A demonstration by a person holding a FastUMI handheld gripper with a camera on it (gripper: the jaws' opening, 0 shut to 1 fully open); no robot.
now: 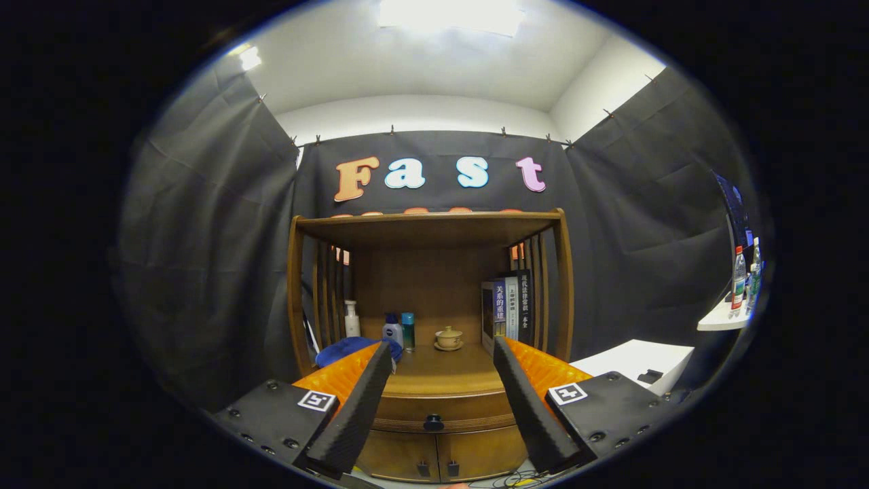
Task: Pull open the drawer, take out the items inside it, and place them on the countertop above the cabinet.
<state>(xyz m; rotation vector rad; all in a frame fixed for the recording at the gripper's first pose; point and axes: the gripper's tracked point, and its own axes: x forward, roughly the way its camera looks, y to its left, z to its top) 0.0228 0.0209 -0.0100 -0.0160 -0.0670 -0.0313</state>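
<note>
Gripper (442,350) spread wide, empty, facing one closed drawer (441,405) with one knob (433,422); countertop (434,367) carries three bottles (393,331), one teacup (449,337).

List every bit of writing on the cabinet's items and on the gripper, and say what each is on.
"关系的重建": spine of the leftmost book.
Dark book: Chinese title on the spine, too blurred to quote.
Bottles: print too small to read.
Gripper, fingers open with the drawer knob between them: square coded markers, no words.
</note>
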